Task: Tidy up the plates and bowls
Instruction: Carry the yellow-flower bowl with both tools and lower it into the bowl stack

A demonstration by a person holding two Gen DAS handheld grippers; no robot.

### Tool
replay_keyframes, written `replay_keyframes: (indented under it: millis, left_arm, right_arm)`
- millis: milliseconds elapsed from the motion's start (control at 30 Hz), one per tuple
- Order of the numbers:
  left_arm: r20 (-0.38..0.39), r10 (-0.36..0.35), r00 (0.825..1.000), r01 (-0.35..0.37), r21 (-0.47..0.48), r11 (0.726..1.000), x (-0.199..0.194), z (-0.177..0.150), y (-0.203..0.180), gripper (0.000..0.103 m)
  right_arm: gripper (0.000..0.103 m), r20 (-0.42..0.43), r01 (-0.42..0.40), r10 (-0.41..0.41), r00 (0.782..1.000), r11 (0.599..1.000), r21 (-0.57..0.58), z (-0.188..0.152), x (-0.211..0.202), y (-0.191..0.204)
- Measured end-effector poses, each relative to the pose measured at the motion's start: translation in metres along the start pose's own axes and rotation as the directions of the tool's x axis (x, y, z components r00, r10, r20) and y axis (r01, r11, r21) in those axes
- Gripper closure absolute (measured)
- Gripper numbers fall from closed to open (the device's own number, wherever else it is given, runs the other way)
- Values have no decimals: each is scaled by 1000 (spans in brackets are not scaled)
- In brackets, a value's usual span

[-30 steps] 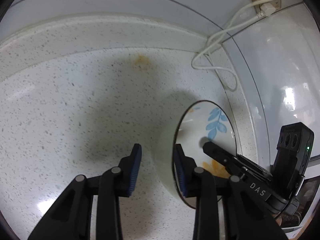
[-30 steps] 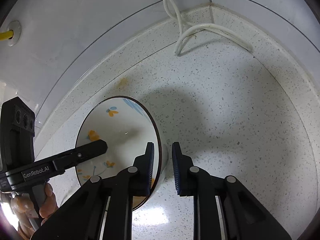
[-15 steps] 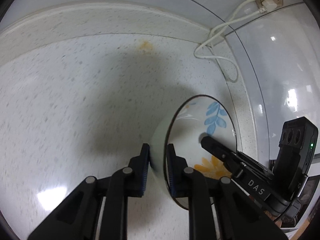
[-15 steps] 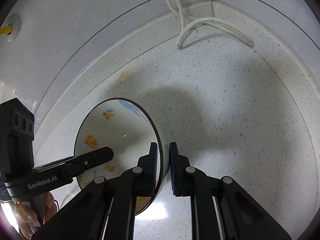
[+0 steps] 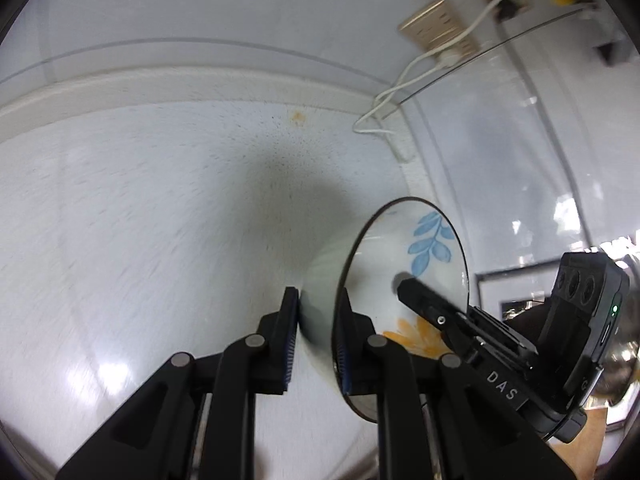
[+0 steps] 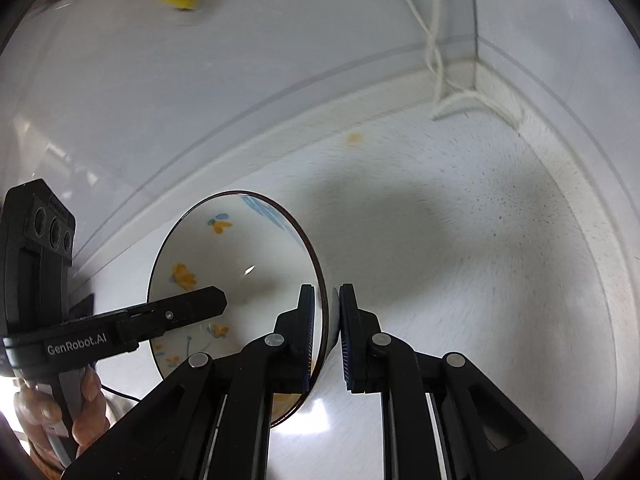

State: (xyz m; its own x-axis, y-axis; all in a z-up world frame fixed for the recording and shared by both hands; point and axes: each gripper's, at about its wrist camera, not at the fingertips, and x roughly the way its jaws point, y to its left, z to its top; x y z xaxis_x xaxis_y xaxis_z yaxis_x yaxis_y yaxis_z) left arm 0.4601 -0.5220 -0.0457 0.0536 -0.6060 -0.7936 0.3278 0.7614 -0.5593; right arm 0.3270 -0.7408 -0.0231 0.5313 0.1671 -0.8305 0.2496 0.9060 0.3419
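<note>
Both tongs have risen since the earlier frames, carrying the bowl up off the counter; the wall sockets, unseen before, now show above. The left gripper has just been closing and now pinches the rim of the white ceramic bowl with blue leaves and orange flowers, one pad inside, one outside. The right gripper clamps the opposite rim of the same bowl, its jaws narrow. The bowl looks empty. Beyond the tongs the pale speckled stone counter lies open up to its raised back edge. A white cable loops in the corner, well apart.
</note>
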Motion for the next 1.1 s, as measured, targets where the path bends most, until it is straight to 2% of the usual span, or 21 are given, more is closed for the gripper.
replay_keyframes:
  millis: [100,233,333,433,667,900,1100]
  left_arm:
    - [30,3,1000,-4,10,1000,-48,-33,5,87]
    - [36,16,999,-16,-1,1000,-93,-81,21,87]
    - [41,27,999,-27,3,1000,-118,-115,37,87]
    - [38,32,999,-31,-33,999,-125,-145,59,87]
    - [-24,57,998,-60,-126,990,-94,-200,117,87]
    - [-54,97,994,-105,-171,980,-64,-215,151,87]
    - [-58,93,994,-102,-172,980,-54,-215,159,87]
  right_arm:
    - [91,23,0,1,1000,999,-44,-28,-37,36]
    - [91,22,-11,13,1000,996,-89,-65,-64,75]
    - [91,5,-28,29,1000,992,-123,-96,-76,94]
    - [91,-14,-43,42,999,987,-152,-127,-76,107]
    - [91,-123,-78,58,991,983,-165,-187,-33,110]
    - [91,-212,-101,63,975,980,-173,-218,8,114]
    - [90,-201,-112,70,977,973,-204,-220,9,123]
